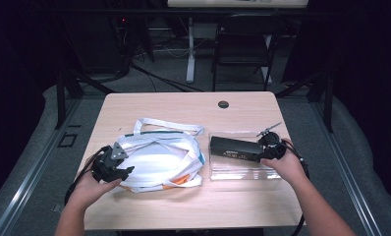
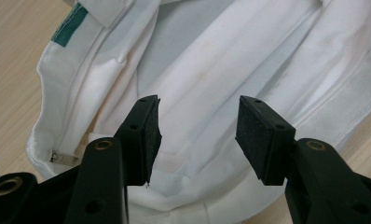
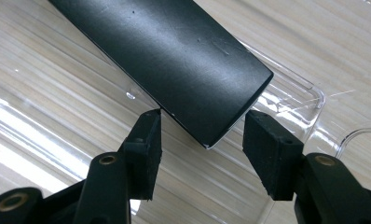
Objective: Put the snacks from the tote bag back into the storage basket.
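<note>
A white cloth tote bag [image 1: 159, 160] with a green tag and orange trim lies flat on the left half of the wooden table [image 1: 183, 105]. My left gripper [image 1: 127, 169] is at the bag's left edge, jaws open over the white fabric [image 2: 230, 60], with nothing pinched between the pads [image 2: 148, 135]. A long black box [image 1: 233, 149] rests in a clear plastic tray [image 1: 242, 172] on the right. My right gripper [image 1: 258, 156] is at the box's right end. In the right gripper view a corner of the box [image 3: 165, 51] pokes between the spread jaws [image 3: 202, 135], and I see no firm press.
The bag's white straps [image 1: 169, 126] trail toward the table's middle. A round cable hole [image 1: 223, 104] sits near the far edge. Beyond the table stand a dark chair [image 1: 242, 44] and a white desk leg [image 1: 190, 49]. The tray's clear rim [image 3: 291, 88] curves around the box end.
</note>
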`<action>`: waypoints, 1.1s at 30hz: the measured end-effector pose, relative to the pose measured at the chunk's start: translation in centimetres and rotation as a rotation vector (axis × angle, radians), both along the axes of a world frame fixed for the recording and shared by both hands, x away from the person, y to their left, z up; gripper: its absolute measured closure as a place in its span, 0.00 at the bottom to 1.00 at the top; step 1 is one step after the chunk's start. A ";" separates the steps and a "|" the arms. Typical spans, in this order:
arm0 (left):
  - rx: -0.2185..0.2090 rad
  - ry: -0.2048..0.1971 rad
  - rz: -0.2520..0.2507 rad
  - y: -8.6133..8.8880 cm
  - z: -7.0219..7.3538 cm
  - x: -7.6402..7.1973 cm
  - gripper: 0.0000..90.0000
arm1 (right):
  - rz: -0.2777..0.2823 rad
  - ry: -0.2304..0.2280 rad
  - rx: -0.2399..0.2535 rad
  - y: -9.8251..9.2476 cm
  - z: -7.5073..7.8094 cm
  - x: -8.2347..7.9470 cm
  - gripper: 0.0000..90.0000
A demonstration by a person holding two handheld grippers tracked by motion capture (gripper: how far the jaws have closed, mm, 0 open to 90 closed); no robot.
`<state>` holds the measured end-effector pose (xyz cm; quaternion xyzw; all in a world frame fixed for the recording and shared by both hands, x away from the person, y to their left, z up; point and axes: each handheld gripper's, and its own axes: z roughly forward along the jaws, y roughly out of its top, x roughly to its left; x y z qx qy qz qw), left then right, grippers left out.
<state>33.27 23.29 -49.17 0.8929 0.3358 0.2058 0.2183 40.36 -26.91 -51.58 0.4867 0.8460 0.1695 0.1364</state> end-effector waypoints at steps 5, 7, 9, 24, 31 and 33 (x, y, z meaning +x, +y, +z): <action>0.004 0.001 0.001 -0.1 -0.1 0.0 0.55 | -0.020 -0.011 0.015 0.1 -0.1 0.4 0.52; 0.007 0.001 0.001 -0.1 -0.2 0.0 0.55 | -0.025 -0.013 0.013 0.0 -0.1 0.7 0.52; 0.008 0.001 0.002 -0.1 -0.2 0.1 0.55 | -0.027 -0.009 0.013 0.1 -0.1 0.9 0.52; 0.005 -0.004 0.007 0.0 -0.3 0.1 0.55 | -0.068 -0.040 0.024 0.3 -0.6 1.9 0.52; 0.003 -0.006 0.008 0.1 -0.2 0.1 0.55 | -0.060 -0.028 0.011 0.2 -0.5 2.2 0.52; 0.003 -0.007 0.008 0.1 -0.2 0.1 0.55 | -0.067 -0.033 0.016 0.2 -0.6 2.2 0.52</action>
